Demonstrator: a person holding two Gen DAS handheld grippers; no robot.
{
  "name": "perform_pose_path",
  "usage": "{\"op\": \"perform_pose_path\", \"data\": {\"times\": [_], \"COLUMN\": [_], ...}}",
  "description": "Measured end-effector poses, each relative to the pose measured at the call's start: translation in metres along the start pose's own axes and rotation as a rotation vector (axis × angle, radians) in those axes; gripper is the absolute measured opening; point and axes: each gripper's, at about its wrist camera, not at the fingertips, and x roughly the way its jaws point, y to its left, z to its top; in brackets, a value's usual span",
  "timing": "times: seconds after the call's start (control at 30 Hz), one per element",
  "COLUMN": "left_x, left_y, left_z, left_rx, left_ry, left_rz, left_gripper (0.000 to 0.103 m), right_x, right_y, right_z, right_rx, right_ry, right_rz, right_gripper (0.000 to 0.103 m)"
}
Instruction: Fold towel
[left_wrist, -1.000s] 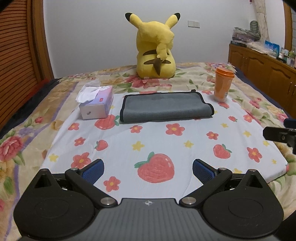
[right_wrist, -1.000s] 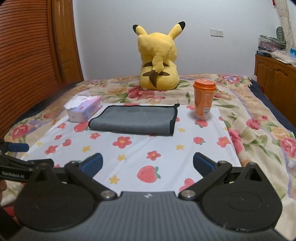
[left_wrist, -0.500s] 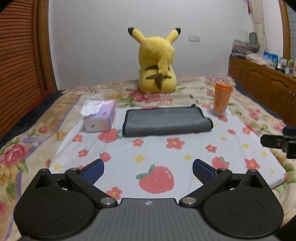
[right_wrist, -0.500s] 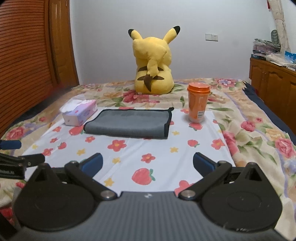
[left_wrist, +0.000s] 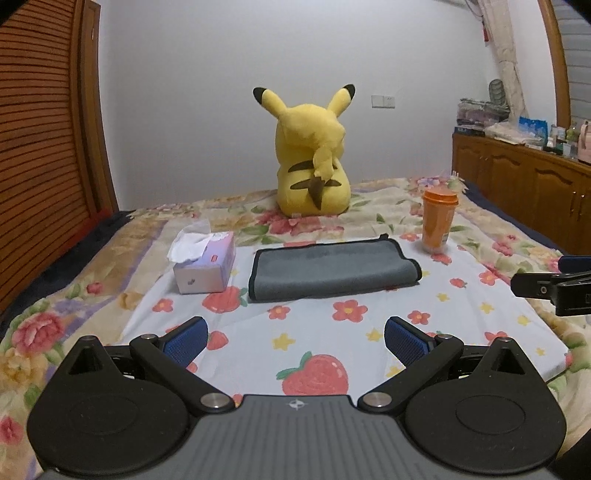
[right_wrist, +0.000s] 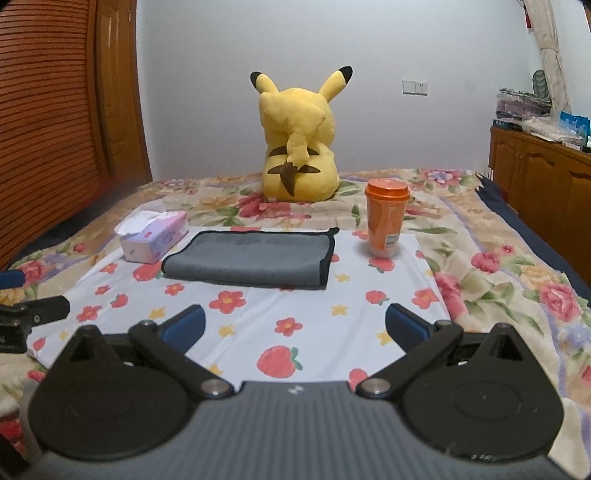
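Note:
A grey towel with a black edge (left_wrist: 332, 268) lies folded flat on the strawberry-print sheet (left_wrist: 369, 332) on the bed. It also shows in the right wrist view (right_wrist: 251, 258). My left gripper (left_wrist: 294, 339) is open and empty, well short of the towel, above the sheet's near part. My right gripper (right_wrist: 294, 326) is open and empty, also well back from the towel. The right gripper shows at the right edge of the left wrist view (left_wrist: 554, 286), and the left gripper at the left edge of the right wrist view (right_wrist: 29, 314).
A tissue box (left_wrist: 205, 264) sits just left of the towel. An orange cup with a lid (left_wrist: 439, 221) stands to its right. A yellow plush toy (left_wrist: 314, 162) sits behind. A wooden cabinet (left_wrist: 524, 192) lines the right wall, a slatted wooden panel (left_wrist: 40, 147) the left.
Both grippers have pulled back from the towel and tilted up, so the towel sits lower and farther in view. Both stay open. The towel has not moved.

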Motion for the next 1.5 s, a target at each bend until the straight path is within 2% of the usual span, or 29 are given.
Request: {"op": "perform_pose_path", "data": {"times": [0.8,1.1,1.5], "left_x": [-0.012,-0.016,-0.016], "left_y": [0.001,0.001,0.001], "left_z": [0.005,0.007,0.008], "left_rx": [-0.012,-0.017,-0.016], "left_ry": [-0.087,-0.119,-0.115], "left_rz": [0.038,0.047,0.048], "left_gripper": [0.103,0.103,0.103], "right_x": [-0.014,-0.017,-0.017], "right_y": [-0.004,-0.008,-0.008], "right_z": [0.004,0.004,0.004], "right_rx": [0.008,0.014,0.004], "right_ry": [-0.117,-0.141,-0.14], "right_rz": [-0.025,-0.028,-0.028], "right_gripper": [0.103,0.103,0.103]}}
